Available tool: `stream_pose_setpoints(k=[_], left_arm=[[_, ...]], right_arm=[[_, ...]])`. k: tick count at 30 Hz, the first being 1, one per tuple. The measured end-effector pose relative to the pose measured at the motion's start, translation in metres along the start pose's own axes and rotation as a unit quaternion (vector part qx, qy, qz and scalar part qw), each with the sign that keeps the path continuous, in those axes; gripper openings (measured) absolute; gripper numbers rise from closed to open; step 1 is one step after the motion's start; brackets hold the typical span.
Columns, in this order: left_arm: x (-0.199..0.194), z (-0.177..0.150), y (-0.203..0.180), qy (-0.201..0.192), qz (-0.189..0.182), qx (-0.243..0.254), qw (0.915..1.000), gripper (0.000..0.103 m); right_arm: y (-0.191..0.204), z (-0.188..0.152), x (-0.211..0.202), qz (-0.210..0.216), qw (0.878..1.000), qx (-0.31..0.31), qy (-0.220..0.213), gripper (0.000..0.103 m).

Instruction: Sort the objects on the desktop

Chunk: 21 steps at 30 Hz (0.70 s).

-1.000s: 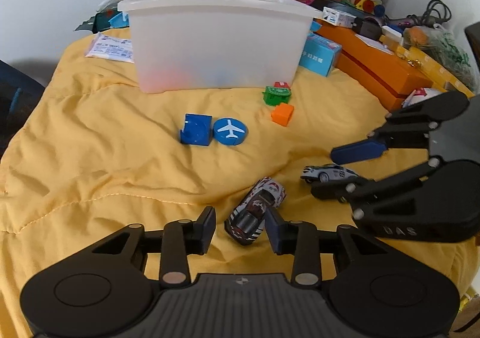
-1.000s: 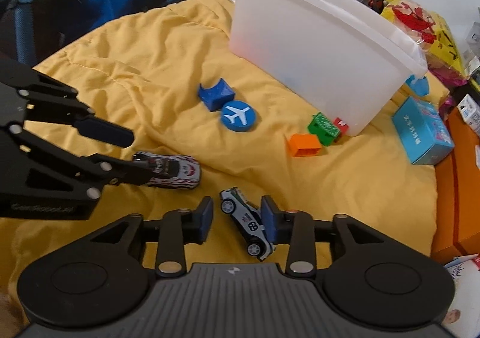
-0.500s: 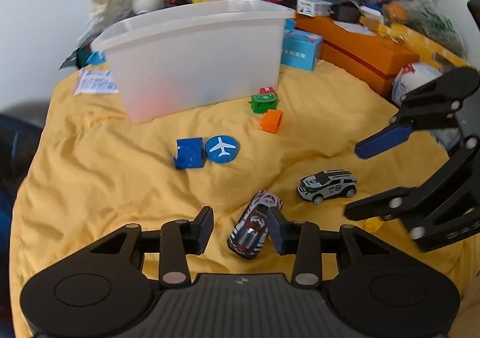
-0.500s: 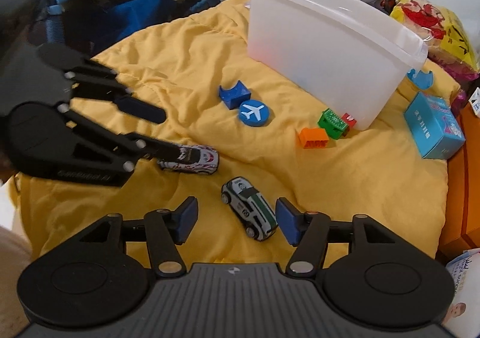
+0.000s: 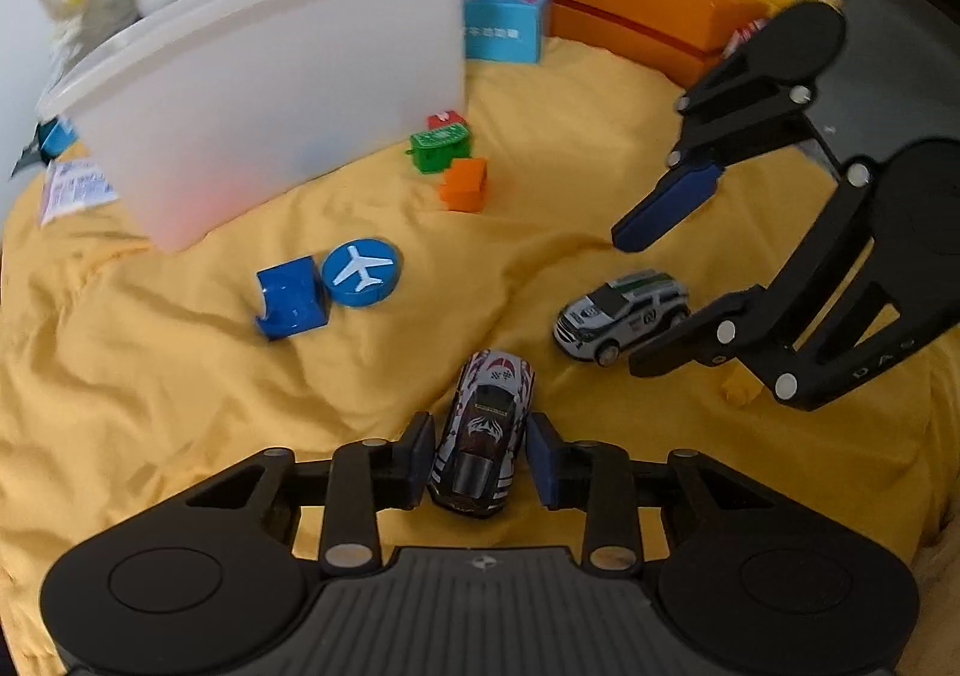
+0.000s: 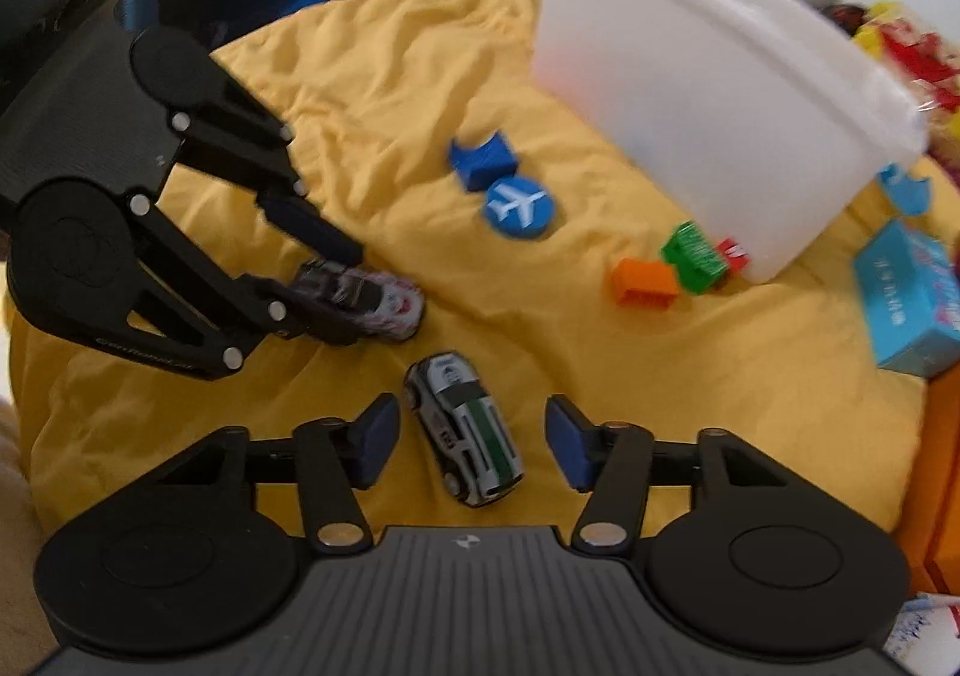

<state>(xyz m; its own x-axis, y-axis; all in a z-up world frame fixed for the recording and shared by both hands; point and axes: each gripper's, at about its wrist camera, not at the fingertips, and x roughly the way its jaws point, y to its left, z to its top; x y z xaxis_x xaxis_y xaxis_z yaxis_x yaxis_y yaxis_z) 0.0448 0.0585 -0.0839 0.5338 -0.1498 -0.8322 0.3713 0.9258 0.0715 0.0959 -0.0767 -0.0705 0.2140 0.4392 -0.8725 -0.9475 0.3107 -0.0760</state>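
Note:
A dark toy car with red and white markings (image 5: 480, 436) lies on the yellow quilt (image 5: 150, 376) between the pads of my left gripper (image 5: 480, 457). Its jaws are closing, and both pads touch the car's sides. A white toy car with a green stripe (image 6: 462, 430) lies between the pads of my right gripper (image 6: 471, 442). Those jaws are also closing, with a clear gap on each side of the car. In the right wrist view, the left gripper (image 6: 345, 295) straddles the dark car (image 6: 384, 304). A translucent white bin (image 5: 270, 105) stands behind.
A blue block (image 5: 291, 304), a blue airplane disc (image 5: 360, 272), a green block (image 5: 440, 147) and an orange block (image 5: 464, 185) lie in front of the bin. A teal box (image 5: 507, 30) and orange boxes (image 5: 630, 9) line the right side.
The left gripper rolled and closed in until the dark car sits straight between its pads. The right jaws opened wider around the white car. Both hands shifted slightly across the quilt.

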Motion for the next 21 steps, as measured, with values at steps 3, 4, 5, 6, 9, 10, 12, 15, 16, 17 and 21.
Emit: stream_pose_setpoints(k=[3,4,5,6,9,10,12,15,16,17,21], left_arm=[[0.003,-0.001,-0.003,0.008,-0.002,0.016,0.9998,0.037],[0.005,-0.002,-0.003,0.013,-0.001,0.019,0.9997,0.038],[0.006,-0.003,-0.003,0.010,0.000,0.015,0.9998,0.035],[0.005,-0.002,-0.001,0.008,0.006,0.007,0.9999,0.035],[-0.007,0.000,-0.003,-0.012,0.048,0.001,0.9988,0.034],[-0.013,0.002,-0.001,-0.020,0.048,-0.007,0.9986,0.034],[-0.029,0.008,0.004,-0.041,0.049,-0.023,0.9977,0.034],[-0.052,0.025,0.010,-0.078,0.072,-0.027,0.9940,0.034],[-0.062,0.033,0.014,-0.093,0.082,-0.031,0.9917,0.034],[-0.070,0.041,0.018,-0.108,0.092,-0.037,0.9892,0.034],[-0.096,0.078,0.043,-0.167,0.132,-0.079,0.9739,0.035]], right_arm=[[0.001,-0.002,0.004,0.015,1.000,-0.010,0.012,0.053],[0.000,-0.004,0.008,0.020,1.000,-0.002,0.016,0.052],[-0.003,-0.005,0.012,0.025,0.999,0.010,0.022,0.044],[-0.006,-0.007,0.016,0.025,0.999,0.023,0.026,0.040],[-0.010,-0.008,0.013,0.027,0.998,0.050,0.025,0.034],[-0.007,-0.007,0.009,0.015,0.999,0.045,0.020,0.034],[-0.003,-0.004,0.000,-0.010,0.999,0.029,0.010,0.033],[-0.002,0.005,-0.014,-0.046,0.999,0.014,-0.010,0.033],[-0.004,0.010,-0.019,-0.054,0.998,0.013,-0.018,0.033],[-0.006,0.015,-0.024,-0.061,0.998,0.012,-0.026,0.033],[-0.025,0.041,-0.044,-0.103,0.992,0.028,-0.065,0.033]])
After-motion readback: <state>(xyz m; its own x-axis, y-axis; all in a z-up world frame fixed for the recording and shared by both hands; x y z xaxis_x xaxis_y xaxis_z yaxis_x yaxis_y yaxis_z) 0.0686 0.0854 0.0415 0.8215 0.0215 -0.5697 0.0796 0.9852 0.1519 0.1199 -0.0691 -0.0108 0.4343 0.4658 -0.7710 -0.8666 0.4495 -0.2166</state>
